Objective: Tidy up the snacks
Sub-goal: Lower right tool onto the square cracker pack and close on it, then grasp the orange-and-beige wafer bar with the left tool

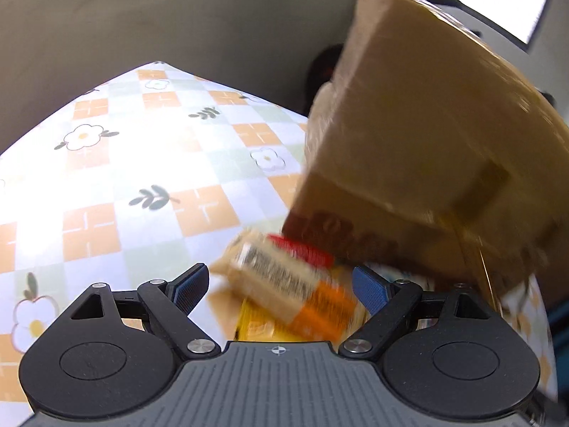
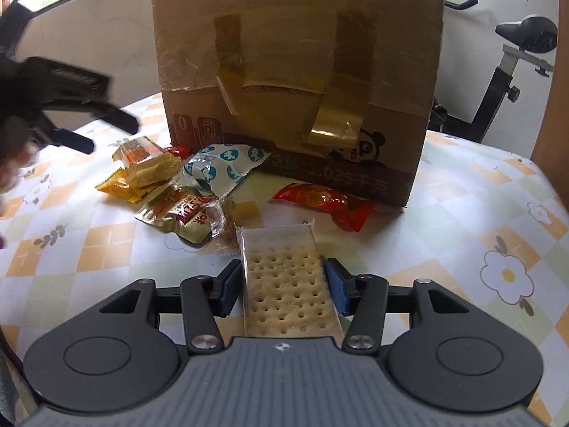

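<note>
Left wrist view first: big taped-up cardboard box (image 1: 419, 135) fills the right side, blurry, and you can't see inside it from here. The left hand-held gripper (image 1: 281, 286) has its jaws wide apart with nothing clamped; just past the tips sits a smeared heap of snacks, a tan wafer pack (image 1: 270, 274) on top of orange and yellow wrappers, with a red one (image 1: 302, 251) against the box's foot. All of it on the tabletop (image 1: 142, 163), covered in a white-and-orange checked cloth with flowers. Plain wall behind, bright window up in the corner.

Right wrist view: same box standing upright, flaps taped, panda print low down, contents hidden. In front of it lie the loose snacks: a blue-and-white pack (image 2: 222, 167), a gold pouch (image 2: 181, 213), and a red packet (image 2: 325, 203) off to the right. The right hand-held gripper (image 2: 284, 284) has its pads closed on a clear-wrapped cracker pack (image 2: 286, 284). An exercise bike (image 2: 512, 71) stands behind the tabletop, windows above.
</note>
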`<state>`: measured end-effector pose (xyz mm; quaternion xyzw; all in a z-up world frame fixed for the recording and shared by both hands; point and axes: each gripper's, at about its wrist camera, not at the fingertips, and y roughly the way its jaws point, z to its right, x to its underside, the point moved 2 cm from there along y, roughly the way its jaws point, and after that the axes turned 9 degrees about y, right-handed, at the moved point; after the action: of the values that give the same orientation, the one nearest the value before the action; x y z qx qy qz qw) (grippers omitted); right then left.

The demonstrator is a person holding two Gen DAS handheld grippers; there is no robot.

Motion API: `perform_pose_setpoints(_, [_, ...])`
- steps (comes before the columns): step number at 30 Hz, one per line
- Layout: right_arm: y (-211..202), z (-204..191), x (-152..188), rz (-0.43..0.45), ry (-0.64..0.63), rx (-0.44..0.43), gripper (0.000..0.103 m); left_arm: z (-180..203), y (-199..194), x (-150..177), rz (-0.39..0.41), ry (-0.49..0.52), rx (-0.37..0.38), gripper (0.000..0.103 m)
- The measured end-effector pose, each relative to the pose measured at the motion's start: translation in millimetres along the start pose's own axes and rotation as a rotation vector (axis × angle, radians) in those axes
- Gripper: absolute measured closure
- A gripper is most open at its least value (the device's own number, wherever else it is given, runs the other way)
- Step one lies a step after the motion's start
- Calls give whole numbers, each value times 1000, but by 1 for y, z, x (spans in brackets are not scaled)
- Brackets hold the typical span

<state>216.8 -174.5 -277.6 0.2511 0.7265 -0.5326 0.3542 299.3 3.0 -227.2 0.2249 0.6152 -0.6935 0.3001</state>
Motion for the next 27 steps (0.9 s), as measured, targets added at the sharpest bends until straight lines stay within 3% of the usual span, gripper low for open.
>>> perform_pose_setpoints(3, [-1,3,0,2,18,-14,50,9,15,-10,6,26,-38,14])
perform_pose_setpoints(8, [0,4,-1,3,31,-23,50,11,35,-4,-54,79,-96,14])
perform_pose_setpoints(17, [-1,5,-1,4,43,-33,50,-2,4,34,-62,198,-61,14])
perform_pose_setpoints(24, [-1,5,-1,3,41,-29,50,-20,-18,51,-86,154,-28,14])
perform_pose_setpoints(27, [0,4,-1,2,36,-25,50,-24,-22,47,-61,149,-61,14])
